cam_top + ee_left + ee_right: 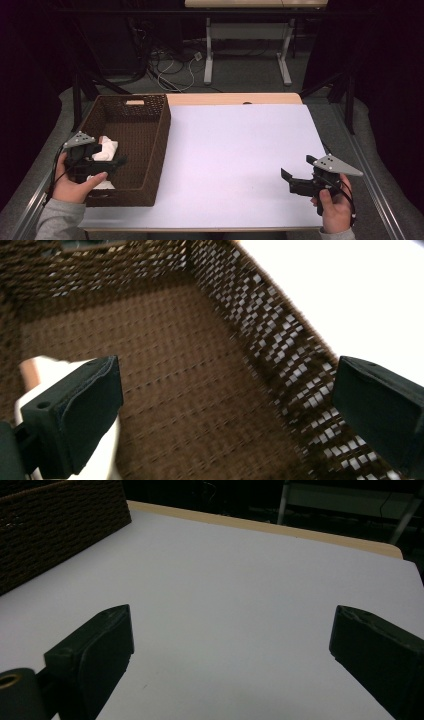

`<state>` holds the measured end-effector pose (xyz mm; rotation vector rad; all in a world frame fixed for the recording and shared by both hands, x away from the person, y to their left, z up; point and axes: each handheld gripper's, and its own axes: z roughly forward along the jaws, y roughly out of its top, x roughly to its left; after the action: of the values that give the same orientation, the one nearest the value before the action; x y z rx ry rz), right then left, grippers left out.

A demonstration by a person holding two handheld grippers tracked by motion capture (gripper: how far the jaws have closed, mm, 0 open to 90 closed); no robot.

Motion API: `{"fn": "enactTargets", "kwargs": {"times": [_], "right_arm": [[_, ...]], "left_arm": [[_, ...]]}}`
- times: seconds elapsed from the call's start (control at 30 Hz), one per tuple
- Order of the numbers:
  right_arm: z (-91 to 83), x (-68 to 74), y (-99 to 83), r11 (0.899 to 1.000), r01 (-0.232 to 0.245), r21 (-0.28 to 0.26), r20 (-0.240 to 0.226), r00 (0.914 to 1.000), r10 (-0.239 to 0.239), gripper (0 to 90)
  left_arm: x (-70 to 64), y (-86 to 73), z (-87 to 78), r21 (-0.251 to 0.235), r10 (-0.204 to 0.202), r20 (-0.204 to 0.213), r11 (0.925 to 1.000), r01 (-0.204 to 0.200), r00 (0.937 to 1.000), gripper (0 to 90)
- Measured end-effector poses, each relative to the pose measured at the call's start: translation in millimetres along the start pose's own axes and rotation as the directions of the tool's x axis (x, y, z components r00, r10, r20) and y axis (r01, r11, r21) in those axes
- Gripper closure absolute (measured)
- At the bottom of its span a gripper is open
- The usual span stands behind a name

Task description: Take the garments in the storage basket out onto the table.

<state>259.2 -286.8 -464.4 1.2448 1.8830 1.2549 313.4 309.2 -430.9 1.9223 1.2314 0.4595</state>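
At the lower left of the high view, our left gripper (112, 164) hangs wide open and empty over the wicker basket (155, 150), beside a white bundle (106, 148). It looks soft and light; we'd pinch a bunched fold. The right gripper (288, 180) gapes empty over the table (235, 150).

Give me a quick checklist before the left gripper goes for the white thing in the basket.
1. Left gripper open: ok, its jaws stand wide apart.
2. Left gripper empty: ok, nothing sits between its jaws.
3. Left gripper over the wicker basket: ok, the left gripper view looks down onto the basket floor.
4. White object between the jaws: not ok, it lies off to the side, behind one jaw.
5. What the white object is and how it will grip: cannot tell, it is blurred and partly hidden.
6. Right gripper out of the way: ok, open and empty over the white table.
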Motion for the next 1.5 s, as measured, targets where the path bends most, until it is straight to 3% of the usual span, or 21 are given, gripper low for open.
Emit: {"fn": "enactTargets", "kwargs": {"times": [0.1,0.27,0.33,0.63,0.9,1.03,1.2,1.27,1.5], "right_arm": [[-0.6,-0.2,-0.3,1.0,0.0,0.001,-0.003,1.0,0.0,3.7],[-1.7,-0.3,-0.2,1.0,0.003,-0.008,0.002,1.0,-0.003,3.7],[-2.2,-0.6,0.2,1.0,0.008,-0.005,0.004,1.0,-0.008,3.7],[-0.7,-0.4,-0.2,1.0,0.008,0.0,-0.006,1.0,-0.008,3.8],[-1.0,0.3,0.1,1.0,0.01,-0.007,-0.005,0.9999,-0.01,3.8],[-0.3,0.7,-0.6,1.0,0.008,-0.002,-0.005,1.0,-0.008,3.8],[0.3,1.5,-0.8,1.0,0.005,0.001,-0.007,1.0,-0.005,3.9],[0.2,1.6,-0.7,1.0,0.004,0.007,-0.006,1.0,-0.003,4.1],[1.1,2.5,-1.2,1.0,0.008,0.007,-0.011,0.9999,-0.008,4.2]], "left_arm": [[7.2,4.2,0.6,0.051,0.02,-0.035,0.9986,-0.018,0.9992,0.5],[18.7,10.3,2.2,0.109,-0.008,-0.065,0.994,0.015,0.9978,0.5],[25.0,13.2,2.1,0.136,-0.032,-0.072,0.9899,0.042,0.9969,0.5],[43.5,16.2,14.4,0.147,-0.152,-0.075,0.9757,0.162,0.9855,0.5],[60.8,15.1,33.3,0.207,-0.204,-0.126,0.9518,0.226,0.9709,0.5],[67.9,14.6,40.0,0.201,-0.247,-0.111,0.9429,0.265,0.9626,0.5],[73.5,12.0,46.8,0.23,-0.243,-0.113,0.9369,0.264,0.9634,0.5],[76.2,10.7,49.3,0.234,-0.262,-0.13,0.929,0.287,0.9562,0.5],[85.0,5.7,55.5,0.272,-0.273,-0.174,0.9101,0.313,0.946,0.5]]}}
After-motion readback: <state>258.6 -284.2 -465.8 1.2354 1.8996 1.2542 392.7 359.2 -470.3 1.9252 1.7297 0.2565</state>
